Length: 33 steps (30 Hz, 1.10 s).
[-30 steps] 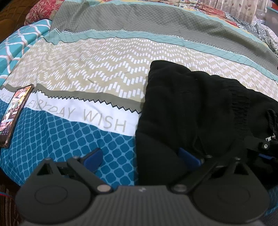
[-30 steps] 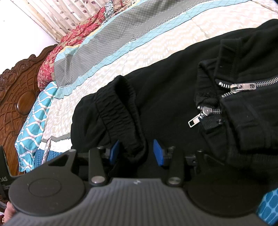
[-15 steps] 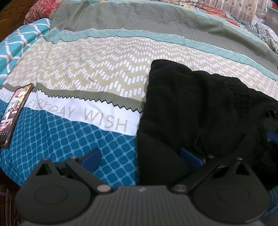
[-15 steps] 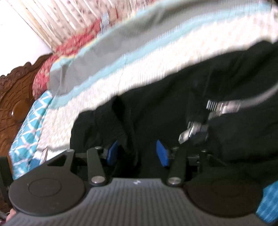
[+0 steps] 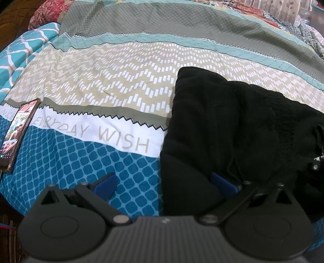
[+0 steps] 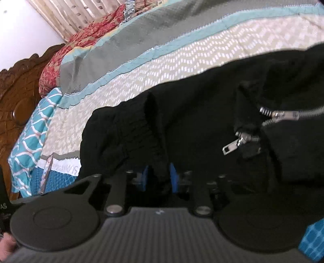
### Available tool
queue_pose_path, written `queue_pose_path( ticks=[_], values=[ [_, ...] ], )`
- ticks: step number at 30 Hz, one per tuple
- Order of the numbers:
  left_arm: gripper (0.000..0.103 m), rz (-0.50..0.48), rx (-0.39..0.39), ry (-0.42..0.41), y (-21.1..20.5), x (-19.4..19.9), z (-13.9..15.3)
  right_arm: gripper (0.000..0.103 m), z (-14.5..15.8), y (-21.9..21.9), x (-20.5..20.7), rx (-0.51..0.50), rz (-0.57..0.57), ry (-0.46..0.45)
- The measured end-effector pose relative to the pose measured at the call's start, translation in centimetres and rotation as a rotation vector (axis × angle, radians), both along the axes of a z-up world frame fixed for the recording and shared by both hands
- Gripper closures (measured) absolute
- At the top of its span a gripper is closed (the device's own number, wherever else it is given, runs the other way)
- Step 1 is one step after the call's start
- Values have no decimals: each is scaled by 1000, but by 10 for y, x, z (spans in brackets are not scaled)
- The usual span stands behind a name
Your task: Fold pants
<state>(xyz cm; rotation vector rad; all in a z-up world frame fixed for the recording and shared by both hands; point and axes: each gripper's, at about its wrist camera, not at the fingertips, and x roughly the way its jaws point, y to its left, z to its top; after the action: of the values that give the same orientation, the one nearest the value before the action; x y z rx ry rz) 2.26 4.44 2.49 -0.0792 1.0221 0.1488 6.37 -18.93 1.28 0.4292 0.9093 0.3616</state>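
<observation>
Black pants (image 5: 232,125) lie bunched on a patterned bedspread (image 5: 121,85). In the left wrist view my left gripper (image 5: 164,182) is open, its jaws wide apart, with the near edge of the pants lying between its blue pads (image 5: 105,185). In the right wrist view my right gripper (image 6: 159,177) is shut on the elastic waistband (image 6: 141,129) of the pants (image 6: 202,113), pinched between its blue pads. Silver zippers (image 6: 283,115) show at the right on the black cloth.
A phone (image 5: 17,134) lies on the bedspread at the left, near the bed's edge; it shows edge-on in the right wrist view (image 6: 47,168). A carved wooden headboard (image 6: 18,97) and red pillows (image 6: 81,46) are at the far left. Curtains (image 6: 66,18) hang behind.
My right gripper's jaws have closed in on the waistband fold, and the view shifted with blur in between. The left gripper has stayed open and nearly still.
</observation>
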Motion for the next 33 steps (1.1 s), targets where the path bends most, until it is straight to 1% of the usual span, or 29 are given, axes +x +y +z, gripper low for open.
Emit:
queue_pose_path(
  ticks=[3,7,9,10,11,12,13,14,16,17,20,23,25,26,29,30,31,32,33],
  values=[
    [0,-1,3,2,0,0,0,84,4,9,-7,-71,34,-44],
    [0,-5,12,4,-1,0,0,84,-8,6,-1,-110,56,-33],
    [0,-4,15,6,-1,0,0,84,-9,10,0,-123,61,-41],
    [0,-2,15,8,-1,1,0,82,-8,10,1,-137,63,-45],
    [0,-4,12,11,0,2,0,79,-6,10,1,-148,68,-49],
    [0,-3,5,14,2,2,1,76,-4,7,1,-148,66,-52],
    [0,4,-15,17,5,2,3,70,0,2,-1,-129,54,-50],
    [2,14,-45,16,10,1,7,67,3,-5,-2,-99,37,-52],
    [8,25,-85,-9,18,-3,17,66,10,-19,-11,-51,6,-71],
    [11,30,-89,-33,20,-6,24,66,13,-28,-16,-45,-9,-85],
    [15,23,-87,-106,19,-9,44,66,17,-57,-34,-36,-73,-111],
    [17,-31,-114,-157,7,-1,59,67,17,-81,-46,-17,-141,-121],
    [20,-80,-107,-171,-10,8,64,71,17,-91,-51,-6,-164,-137],
    [21,-110,-100,-172,-21,13,65,71,18,-95,-52,-1,-176,-148],
    [21,-195,-54,-151,-54,27,56,71,19,-104,-54,30,-199,-167],
    [21,-213,-31,-121,-64,34,47,71,17,-105,-52,37,-201,-162],
    [21,-225,1,-63,-73,42,32,71,13,-105,-49,22,-205,-142],
    [19,-225,26,-14,-78,46,19,71,9,-104,-45,-14,-209,-117],
    [12,-217,38,8,-79,49,6,71,6,-103,-42,-49,-216,-102]
  ],
)
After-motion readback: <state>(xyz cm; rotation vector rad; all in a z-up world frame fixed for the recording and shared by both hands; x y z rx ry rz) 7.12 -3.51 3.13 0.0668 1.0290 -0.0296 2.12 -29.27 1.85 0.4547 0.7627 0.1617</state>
